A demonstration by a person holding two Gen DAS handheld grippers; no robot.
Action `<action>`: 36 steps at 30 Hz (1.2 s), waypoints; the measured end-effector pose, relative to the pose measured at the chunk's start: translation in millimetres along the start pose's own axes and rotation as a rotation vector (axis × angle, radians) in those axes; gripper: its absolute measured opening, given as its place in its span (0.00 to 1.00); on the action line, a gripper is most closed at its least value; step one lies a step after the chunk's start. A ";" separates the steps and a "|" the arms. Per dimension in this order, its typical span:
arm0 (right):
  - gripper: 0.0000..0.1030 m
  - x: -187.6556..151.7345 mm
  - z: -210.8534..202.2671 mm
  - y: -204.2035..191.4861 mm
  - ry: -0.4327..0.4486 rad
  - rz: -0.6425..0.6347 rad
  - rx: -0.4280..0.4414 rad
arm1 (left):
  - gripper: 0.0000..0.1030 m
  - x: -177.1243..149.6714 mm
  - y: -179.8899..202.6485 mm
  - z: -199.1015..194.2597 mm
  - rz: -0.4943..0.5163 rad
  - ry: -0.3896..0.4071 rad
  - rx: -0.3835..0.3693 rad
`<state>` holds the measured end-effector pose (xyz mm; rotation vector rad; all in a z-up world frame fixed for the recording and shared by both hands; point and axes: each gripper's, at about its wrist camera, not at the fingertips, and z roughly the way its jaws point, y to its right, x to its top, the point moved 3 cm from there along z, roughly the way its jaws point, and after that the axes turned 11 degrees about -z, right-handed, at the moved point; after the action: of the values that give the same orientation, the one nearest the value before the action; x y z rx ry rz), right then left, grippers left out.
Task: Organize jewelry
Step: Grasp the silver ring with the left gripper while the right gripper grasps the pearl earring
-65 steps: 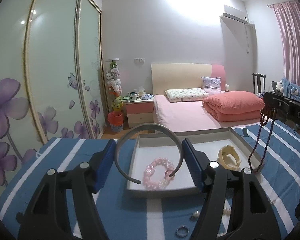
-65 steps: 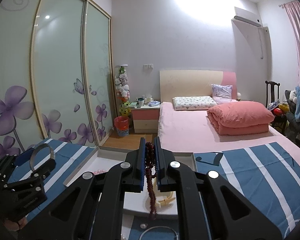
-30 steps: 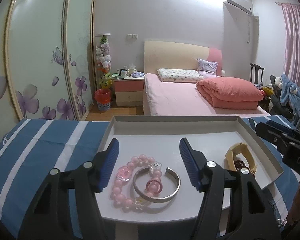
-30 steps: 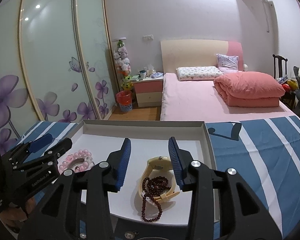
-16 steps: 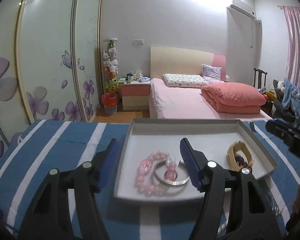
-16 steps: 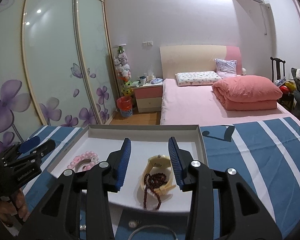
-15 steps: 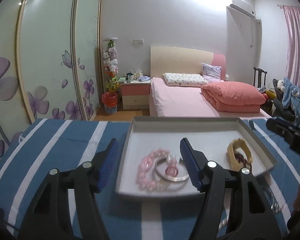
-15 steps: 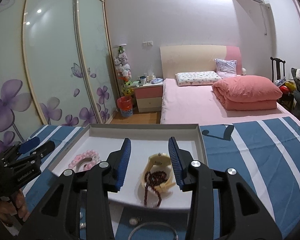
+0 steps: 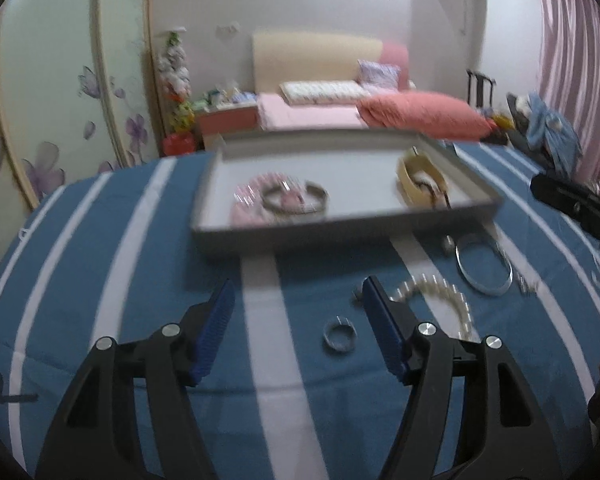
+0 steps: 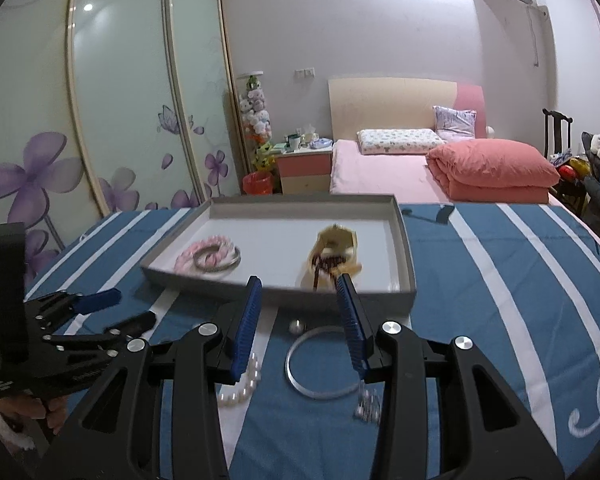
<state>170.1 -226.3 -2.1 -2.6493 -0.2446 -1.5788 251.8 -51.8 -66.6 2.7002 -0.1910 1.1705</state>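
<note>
A grey tray lies on the blue striped cloth. In it are a pink bead bracelet, a silver cuff bangle over it, and a cream watch with dark red beads on it. Loose on the cloth in front of the tray are a silver ring, a pearl bracelet and a thin silver bangle. My left gripper is open above the cloth near the ring, holding nothing. My right gripper is open above the thin bangle, also holding nothing.
A small round stud and a sparkly piece lie near the thin bangle. Beyond the cloth stand a pink bed, a bedside cabinet and flowered wardrobe doors. A hand holds the left gripper.
Both grippers have drawn back from the tray, which now sits farther off. The left one has tipped downward. The ring, pearls and thin bangle on the cloth have come into view.
</note>
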 end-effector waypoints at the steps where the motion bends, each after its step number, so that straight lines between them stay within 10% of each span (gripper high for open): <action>1: 0.39 -3.0 -1.3 0.6 -0.007 0.005 0.001 | 0.63 -4.1 3.7 3.3 0.010 -0.018 0.004; 8: 0.39 -15.7 -6.8 9.4 -0.036 0.047 -0.017 | 0.58 -14.8 15.2 21.9 0.046 -0.119 0.030; 16: 0.39 -25.0 -5.6 22.4 -0.068 0.076 -0.035 | 0.22 -16.9 18.3 29.3 0.066 -0.157 0.037; 30: 0.39 -35.9 -1.0 41.0 -0.120 0.122 -0.058 | 0.22 -16.5 8.3 25.1 0.046 -0.159 0.024; 36: 0.39 -36.6 1.0 41.1 -0.127 0.125 -0.051 | 0.40 -16.9 7.2 25.8 0.046 -0.164 0.024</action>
<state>160.4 -270.7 -33.1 -2.7468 -0.0429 -1.4018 257.1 -64.0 -95.4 2.8274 -0.2652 0.9679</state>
